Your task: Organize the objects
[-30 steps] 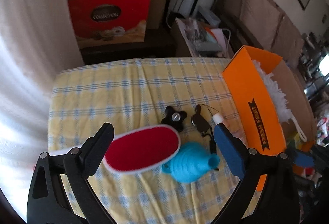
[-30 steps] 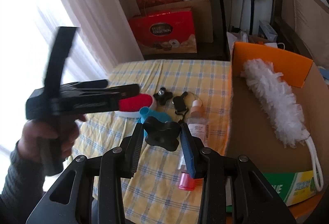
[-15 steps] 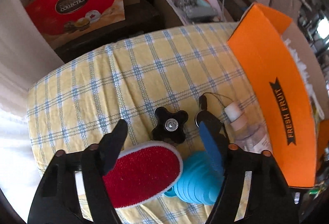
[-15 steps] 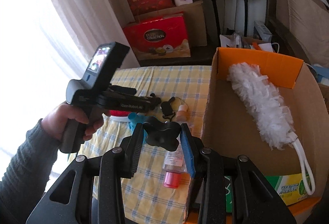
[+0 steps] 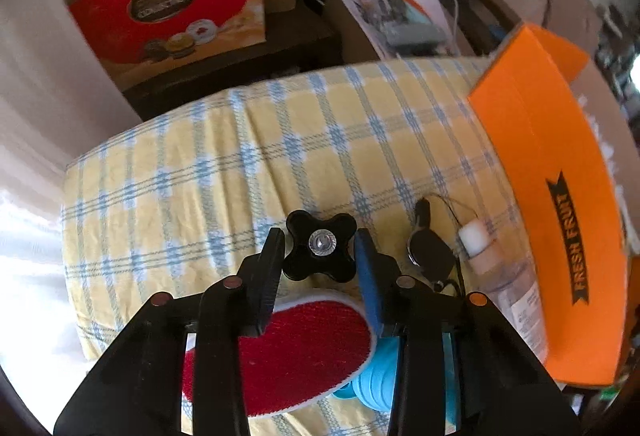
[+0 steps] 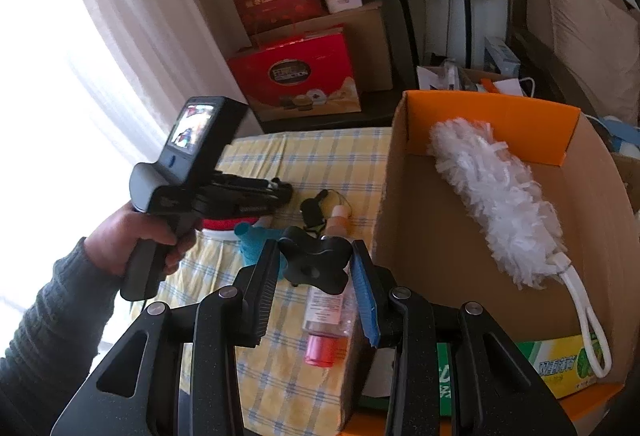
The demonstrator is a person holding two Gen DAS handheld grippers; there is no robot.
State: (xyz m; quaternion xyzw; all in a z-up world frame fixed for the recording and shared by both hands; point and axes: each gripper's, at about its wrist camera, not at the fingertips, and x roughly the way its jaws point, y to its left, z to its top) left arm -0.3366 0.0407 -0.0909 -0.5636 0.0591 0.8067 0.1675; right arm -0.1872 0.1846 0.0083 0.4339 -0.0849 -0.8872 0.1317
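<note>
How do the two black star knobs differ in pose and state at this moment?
The knob between the left gripper's closing fingers, the left knob, lies flat on the checked cloth, its metal centre facing up. The right knob, clamped in the right gripper, is lifted clear of the cloth beside the cardboard box, showing a plain dark centre. Both are black and four-lobed.

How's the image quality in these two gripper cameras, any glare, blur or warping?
Left wrist view: background smeared, the red gift box soft, the black knob sharp, white glare at the left edge, the tablecloth bowed by the fisheye. Right wrist view: the window blown out white, the curtain washed pale, the white duster crisp, dark corners.
</note>
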